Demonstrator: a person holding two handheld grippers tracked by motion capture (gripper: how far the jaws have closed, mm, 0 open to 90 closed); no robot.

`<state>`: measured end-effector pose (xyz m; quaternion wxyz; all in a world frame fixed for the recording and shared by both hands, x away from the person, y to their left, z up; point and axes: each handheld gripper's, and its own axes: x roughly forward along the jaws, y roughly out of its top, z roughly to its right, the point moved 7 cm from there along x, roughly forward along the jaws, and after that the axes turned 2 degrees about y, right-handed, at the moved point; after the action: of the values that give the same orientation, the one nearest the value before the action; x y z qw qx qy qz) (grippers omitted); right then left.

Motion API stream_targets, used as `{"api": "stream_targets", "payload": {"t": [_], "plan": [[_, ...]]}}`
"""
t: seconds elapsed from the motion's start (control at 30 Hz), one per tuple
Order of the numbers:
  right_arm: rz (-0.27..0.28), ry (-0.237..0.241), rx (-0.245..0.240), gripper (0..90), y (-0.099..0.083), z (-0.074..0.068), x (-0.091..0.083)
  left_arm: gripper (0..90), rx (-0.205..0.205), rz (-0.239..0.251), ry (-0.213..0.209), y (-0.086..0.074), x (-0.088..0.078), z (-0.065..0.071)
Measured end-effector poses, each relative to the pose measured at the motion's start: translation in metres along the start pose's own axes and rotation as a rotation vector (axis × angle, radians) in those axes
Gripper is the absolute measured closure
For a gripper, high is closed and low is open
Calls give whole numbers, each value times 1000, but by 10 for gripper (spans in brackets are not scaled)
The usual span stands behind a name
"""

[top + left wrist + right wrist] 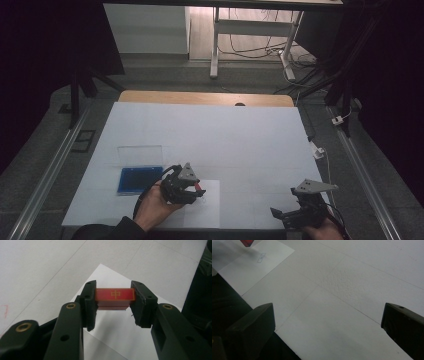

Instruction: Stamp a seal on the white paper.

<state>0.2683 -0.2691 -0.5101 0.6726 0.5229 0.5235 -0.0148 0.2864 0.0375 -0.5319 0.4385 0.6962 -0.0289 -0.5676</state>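
My left gripper [196, 188] hangs just above a white sheet of paper [209, 206] at the table's front. It is shut on a small red stamp block [115, 297] with a gold character on its face, one pad pressed on each end. The stamp's red tip [200, 187] peeks out beside the jaws in the high view. The same sheet [117, 332] lies under the block. My right gripper [281, 215] rests at the front right edge of the table, jaws wide open [329, 322] with nothing between them. Its view catches the red stamp [247, 242] above the paper [249, 270], which bears a small printed box [261, 257].
A blue tray [140, 179] with a clear lid [140, 153] standing open behind it sits left of the left gripper. The white table cover [225, 135] stretches back to a wooden edge [205, 97]. Metal rails run along both sides of the table.
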Motion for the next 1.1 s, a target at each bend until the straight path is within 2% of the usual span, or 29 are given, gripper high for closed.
{"api": "stream_targets", "payload": {"t": [0.7, 1.1], "plan": [[1, 0, -4, 0, 0, 0, 0, 584, -57, 32, 41, -11, -29, -22], [2, 1, -5, 0, 0, 0, 0, 584, -107, 52, 76, -21, -43, -40]]}}
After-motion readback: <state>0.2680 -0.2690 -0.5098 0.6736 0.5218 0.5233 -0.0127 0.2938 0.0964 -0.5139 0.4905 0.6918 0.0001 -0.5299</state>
